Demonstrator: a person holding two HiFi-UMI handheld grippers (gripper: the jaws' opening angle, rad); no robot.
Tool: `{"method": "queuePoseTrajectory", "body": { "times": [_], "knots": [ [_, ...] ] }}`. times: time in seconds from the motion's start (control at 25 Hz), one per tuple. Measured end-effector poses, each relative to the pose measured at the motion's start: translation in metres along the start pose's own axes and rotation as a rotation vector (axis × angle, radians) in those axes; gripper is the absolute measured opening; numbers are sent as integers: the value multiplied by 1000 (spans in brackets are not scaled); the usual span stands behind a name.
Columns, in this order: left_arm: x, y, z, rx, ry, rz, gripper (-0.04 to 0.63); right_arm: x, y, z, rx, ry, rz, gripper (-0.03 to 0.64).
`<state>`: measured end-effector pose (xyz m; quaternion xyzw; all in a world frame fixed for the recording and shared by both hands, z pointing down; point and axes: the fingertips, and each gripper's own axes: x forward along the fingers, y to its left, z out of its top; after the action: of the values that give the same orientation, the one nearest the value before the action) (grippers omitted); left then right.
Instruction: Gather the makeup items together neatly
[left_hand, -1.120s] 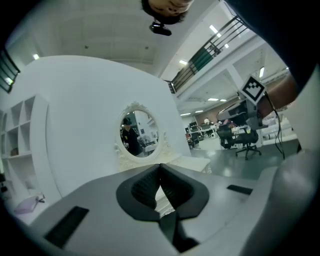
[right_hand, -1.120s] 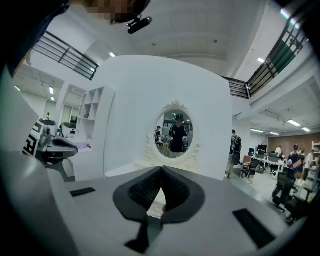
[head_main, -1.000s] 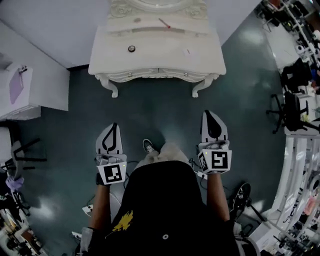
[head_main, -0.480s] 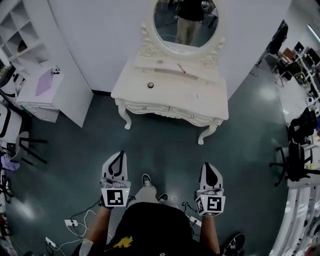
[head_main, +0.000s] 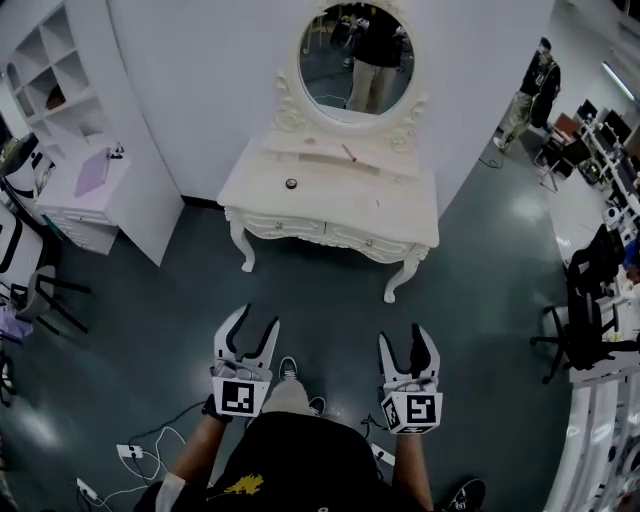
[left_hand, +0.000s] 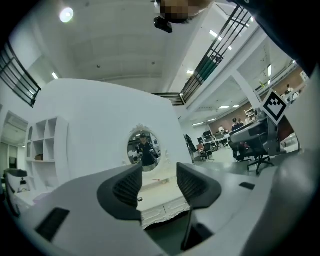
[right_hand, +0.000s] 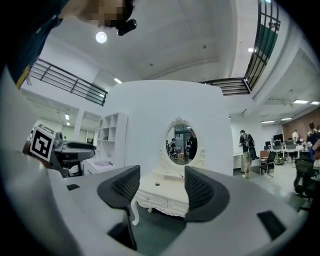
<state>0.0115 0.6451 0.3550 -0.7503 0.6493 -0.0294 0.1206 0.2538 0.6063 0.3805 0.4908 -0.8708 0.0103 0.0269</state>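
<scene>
Though only from overhead, floor cables (head_main: 150, 460).

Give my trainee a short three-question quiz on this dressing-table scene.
1. True or false: the dressing table is bare.
2. Against the small round container, the red stick lies: A) left; B) right, nearer the mirror; C) underneath.
3. What do the left claw and right claw hold?
Key: 1 false, both items lie on it; 2 B; 3 nothing; both claws' jaws are opening, empty.
</scene>
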Motion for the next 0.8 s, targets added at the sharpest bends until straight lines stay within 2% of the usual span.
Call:
{"method": "queuePoseTrajectory", "body": {
  "times": [0.04, 0.24, 0.36, 0.48, 0.52, 0.6, 0.68, 0.8],
  "knots": [
    [0, -2, 3, -23, -1, 0, 244, -2, 0, 3, 7, 0, 12, 297],
    [5, -5, 9, -43, 9, -6, 291, -7, 6, 15, 51, -16, 75, 375],
    [10, -5, 4, -69, 31, -13, 346, -4, 5, 10, 42, -15, 79, 478],
    [19, -19, 2, -123, 47, -137, 436, 10, -6, 9, 61, -15, 54, 596],
    [23, -23, 4, -119, 36, -171, 460, 16, -10, 10, 69, -25, 42, 598],
    [35, -20, 2, -76, 34, -182, 469, 24, -18, 12, 84, -29, 21, 598],
    [51, -8, -7, -57, 65, -160, 469, 37, -25, 13, 87, -20, 13, 598],
    [82, 17, -14, -71, 75, -122, 469, 67, -29, 17, 56, -24, 21, 598]
  ]
}}
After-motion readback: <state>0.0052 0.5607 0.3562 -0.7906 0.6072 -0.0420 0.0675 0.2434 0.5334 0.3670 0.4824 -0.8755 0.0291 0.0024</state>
